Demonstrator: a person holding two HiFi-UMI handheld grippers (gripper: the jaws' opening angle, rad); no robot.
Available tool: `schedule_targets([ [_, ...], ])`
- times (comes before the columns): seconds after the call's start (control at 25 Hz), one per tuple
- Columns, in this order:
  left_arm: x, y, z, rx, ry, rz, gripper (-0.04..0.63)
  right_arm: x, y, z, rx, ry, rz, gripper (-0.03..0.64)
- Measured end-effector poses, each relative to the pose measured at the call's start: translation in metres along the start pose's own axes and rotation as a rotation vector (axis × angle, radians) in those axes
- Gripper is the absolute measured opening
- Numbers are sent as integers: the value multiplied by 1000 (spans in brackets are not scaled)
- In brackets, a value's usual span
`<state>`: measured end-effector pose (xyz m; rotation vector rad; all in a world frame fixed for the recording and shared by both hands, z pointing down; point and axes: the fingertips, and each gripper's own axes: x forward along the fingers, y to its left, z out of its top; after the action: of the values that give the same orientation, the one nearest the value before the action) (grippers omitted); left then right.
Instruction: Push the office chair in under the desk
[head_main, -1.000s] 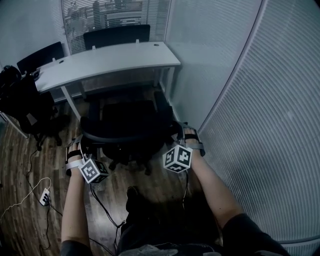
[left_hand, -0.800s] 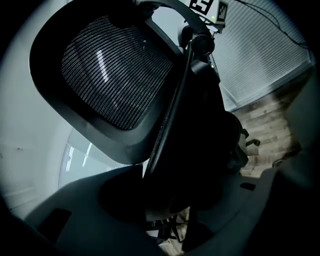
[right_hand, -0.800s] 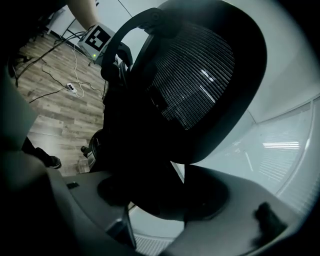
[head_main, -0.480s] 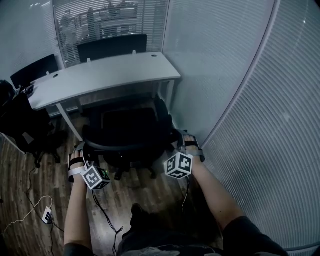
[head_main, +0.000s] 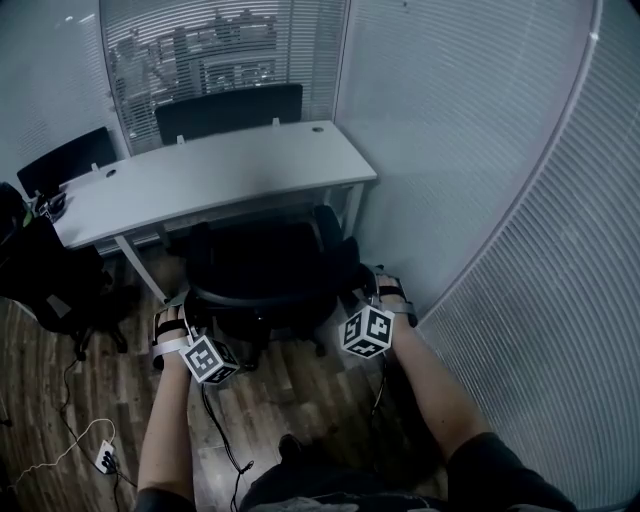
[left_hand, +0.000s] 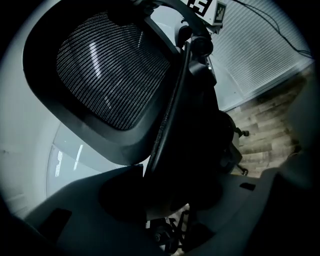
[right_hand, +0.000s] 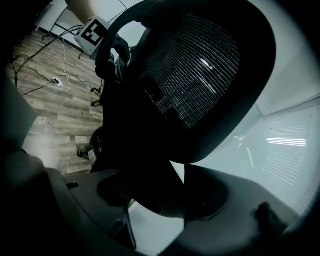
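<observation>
Item: office chair (head_main: 265, 270), seat front at the tabletop's (head_main: 200, 180) near edge; left gripper (head_main: 173, 312) and right gripper (head_main: 378, 290) jaws clenched on its backrest (left_hand: 110, 75) sides; I judge most of the push remaining.

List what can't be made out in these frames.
- How far the chair seat sits under the desk: head view, the desk and the backrest cover it.
- Far chair below its back: head view, the desk hides it.
- Dark bulk left of the desk: head view, too dark, cut by the edge.
- Chair below the backrest: both gripper views, mostly black shadow.
</observation>
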<state>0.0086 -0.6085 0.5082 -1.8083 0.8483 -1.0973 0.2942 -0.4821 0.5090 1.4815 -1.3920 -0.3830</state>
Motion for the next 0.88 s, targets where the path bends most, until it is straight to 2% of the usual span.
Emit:
schedule_targets([
  [0.16,31,17,4,-11,-26,-4,225,34,-11,8,5,29,-13,290],
  [0.32,61,25,-7,7,0,17,225,63,-16,17,8,40,-23,290],
  [0.52,87,39,-16,85,21,54,204,81,-24,29,8,12,-42,290],
  [0.64,98,41,-17,68,-13,70,204,93,-27,31,8,2,-45,290],
  [0.88,119,51,-15,83,11,122,204,120,-47,32,3,-25,-63,290],
])
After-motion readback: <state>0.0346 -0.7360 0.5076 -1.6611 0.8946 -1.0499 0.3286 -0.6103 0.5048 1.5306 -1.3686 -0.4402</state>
